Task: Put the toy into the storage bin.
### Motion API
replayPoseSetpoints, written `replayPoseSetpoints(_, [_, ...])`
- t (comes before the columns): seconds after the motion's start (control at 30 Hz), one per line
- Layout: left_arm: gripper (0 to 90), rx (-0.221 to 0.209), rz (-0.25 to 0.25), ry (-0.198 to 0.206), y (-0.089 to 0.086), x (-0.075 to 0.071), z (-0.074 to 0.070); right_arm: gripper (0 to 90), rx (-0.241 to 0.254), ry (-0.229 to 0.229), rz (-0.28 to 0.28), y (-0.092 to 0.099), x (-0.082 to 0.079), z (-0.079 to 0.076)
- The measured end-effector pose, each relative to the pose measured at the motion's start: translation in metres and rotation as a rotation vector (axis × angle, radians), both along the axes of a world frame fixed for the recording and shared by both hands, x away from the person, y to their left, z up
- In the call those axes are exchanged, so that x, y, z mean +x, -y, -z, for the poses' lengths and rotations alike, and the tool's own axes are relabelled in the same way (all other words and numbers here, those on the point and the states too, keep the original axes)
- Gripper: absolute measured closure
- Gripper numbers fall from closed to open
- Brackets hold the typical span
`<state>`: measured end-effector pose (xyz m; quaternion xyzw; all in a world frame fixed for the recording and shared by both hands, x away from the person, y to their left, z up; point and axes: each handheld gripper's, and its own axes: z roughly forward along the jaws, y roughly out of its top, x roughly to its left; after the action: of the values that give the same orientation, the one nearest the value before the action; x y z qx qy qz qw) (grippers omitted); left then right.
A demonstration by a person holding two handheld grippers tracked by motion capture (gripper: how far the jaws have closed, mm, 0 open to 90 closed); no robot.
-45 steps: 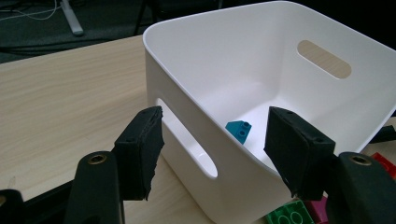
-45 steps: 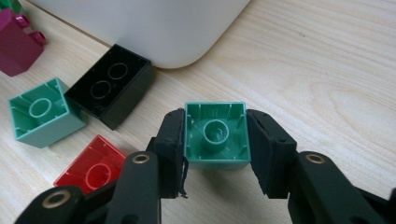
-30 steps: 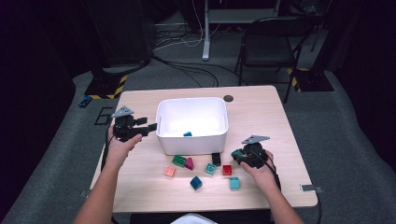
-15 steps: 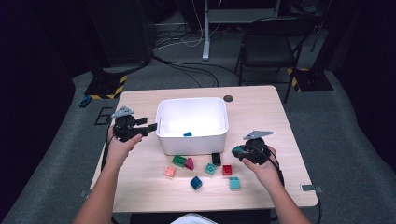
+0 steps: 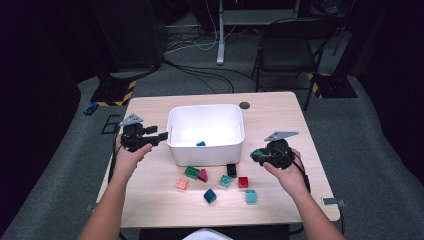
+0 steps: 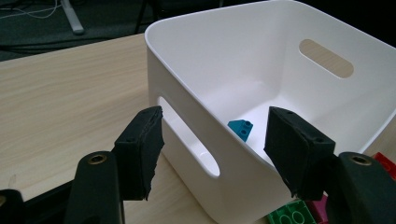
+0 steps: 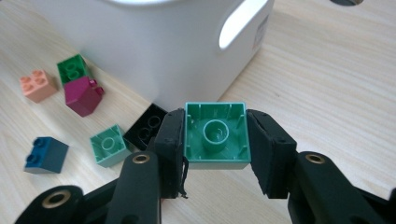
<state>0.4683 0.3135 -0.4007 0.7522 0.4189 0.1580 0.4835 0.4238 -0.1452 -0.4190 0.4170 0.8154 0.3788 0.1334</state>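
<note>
A white bin stands mid-table with a small blue brick inside it. My right gripper hovers off the bin's right front corner, shut on a green brick whose hollow underside faces the camera. That green brick hangs clear of the tabletop. My left gripper is held level beside the bin's left wall, open. In the left gripper view, the left gripper frames the bin's handle side, and the blue brick lies beyond it.
Loose bricks lie in front of the bin: salmon, dark green, magenta, teal, black, red, dark blue, light teal. A dark disc sits near the far edge.
My right gripper has risen from the table with the green brick held in it. The left gripper and the bin have stayed put.
</note>
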Motion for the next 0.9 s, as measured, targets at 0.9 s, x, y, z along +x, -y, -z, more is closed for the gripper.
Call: replayPoseSetpoints(0.9, [36.8, 0.003, -0.003, -0.004, -0.001, 0.001, 0.001, 58.5, 0.009, 0.031, -0.08, -0.011, 0.005, -0.073])
